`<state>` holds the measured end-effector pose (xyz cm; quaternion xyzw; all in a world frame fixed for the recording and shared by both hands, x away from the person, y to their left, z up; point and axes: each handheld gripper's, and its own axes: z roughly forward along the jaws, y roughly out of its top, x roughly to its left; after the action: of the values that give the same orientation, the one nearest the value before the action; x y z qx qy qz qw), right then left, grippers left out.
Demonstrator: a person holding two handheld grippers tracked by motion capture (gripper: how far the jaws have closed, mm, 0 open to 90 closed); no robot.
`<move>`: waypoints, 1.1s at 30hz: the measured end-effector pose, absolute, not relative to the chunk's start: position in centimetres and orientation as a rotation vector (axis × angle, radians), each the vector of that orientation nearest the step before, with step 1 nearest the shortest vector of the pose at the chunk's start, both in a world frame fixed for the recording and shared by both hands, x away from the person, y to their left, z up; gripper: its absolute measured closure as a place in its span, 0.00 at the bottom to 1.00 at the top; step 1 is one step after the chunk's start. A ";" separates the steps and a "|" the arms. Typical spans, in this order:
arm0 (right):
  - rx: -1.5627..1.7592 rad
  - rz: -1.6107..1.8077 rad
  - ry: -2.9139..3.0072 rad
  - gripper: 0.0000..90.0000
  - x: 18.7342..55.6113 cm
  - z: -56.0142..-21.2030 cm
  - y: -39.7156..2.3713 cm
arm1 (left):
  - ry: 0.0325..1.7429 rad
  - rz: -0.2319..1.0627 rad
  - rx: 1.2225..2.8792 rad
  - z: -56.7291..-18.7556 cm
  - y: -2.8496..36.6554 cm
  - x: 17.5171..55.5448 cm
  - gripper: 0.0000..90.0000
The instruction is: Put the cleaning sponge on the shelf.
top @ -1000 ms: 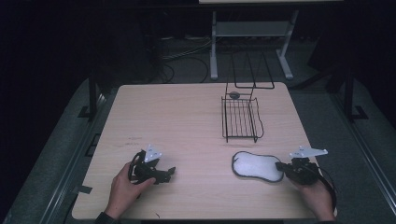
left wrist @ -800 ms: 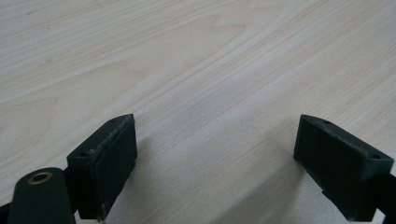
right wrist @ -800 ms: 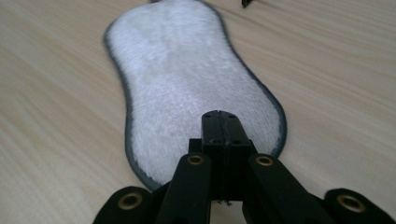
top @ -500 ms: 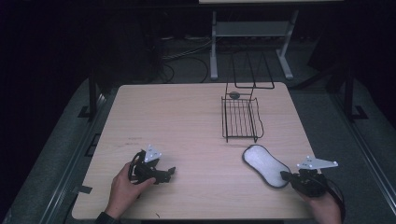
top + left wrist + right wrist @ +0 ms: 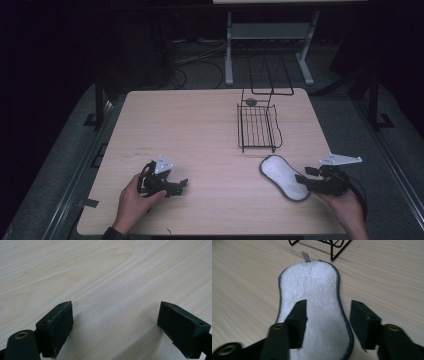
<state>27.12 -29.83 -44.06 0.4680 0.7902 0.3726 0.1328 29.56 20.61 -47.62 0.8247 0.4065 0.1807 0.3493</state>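
- High view: the left tool (image 5: 172, 186) lies low on the wooden bench (image 5: 200, 125), near the front edge, with its jaws wide and nothing between them.
- The right tool (image 5: 302, 180) is at the white pad (image 5: 283, 176). Its jaws are part way open around the pad's near end.
- Farther back stands a black wire rack (image 5: 257, 127).

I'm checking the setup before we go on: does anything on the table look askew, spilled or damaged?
Nothing spilled or damaged. The white pad lies flat but diagonal to the table edges, near the wire rack, with the right gripper open over its near end. The left gripper is open over bare wood.
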 end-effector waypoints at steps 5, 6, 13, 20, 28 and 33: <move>1.360 1.062 2.353 0.25 29.1 -44.6 -28.7 | 1.053 0.468 2.137 -47.6 20.6 29.6 0.14; 1.354 1.038 2.374 0.21 29.8 -44.9 -28.2 | 1.053 0.468 2.137 -47.6 20.6 29.6 0.14; 1.328 1.020 2.426 0.15 30.9 -45.3 -26.8 | 1.053 0.468 2.137 -47.6 20.6 29.6 0.14; 1.298 0.985 2.461 0.13 31.3 -45.8 -26.1 | 1.053 0.468 2.136 -47.6 20.6 29.6 0.14; 1.280 0.955 2.488 0.12 31.5 -46.3 -25.8 | 1.054 0.469 2.138 -47.6 20.6 29.6 0.14; 1.266 0.938 2.504 0.12 31.5 -46.5 -25.6 | 1.054 0.468 2.137 -47.6 20.6 29.6 0.14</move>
<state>31.51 -25.56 -46.48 0.4262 0.8428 0.3157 0.0914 29.56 20.61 -47.62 0.8248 0.4066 0.1808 0.3490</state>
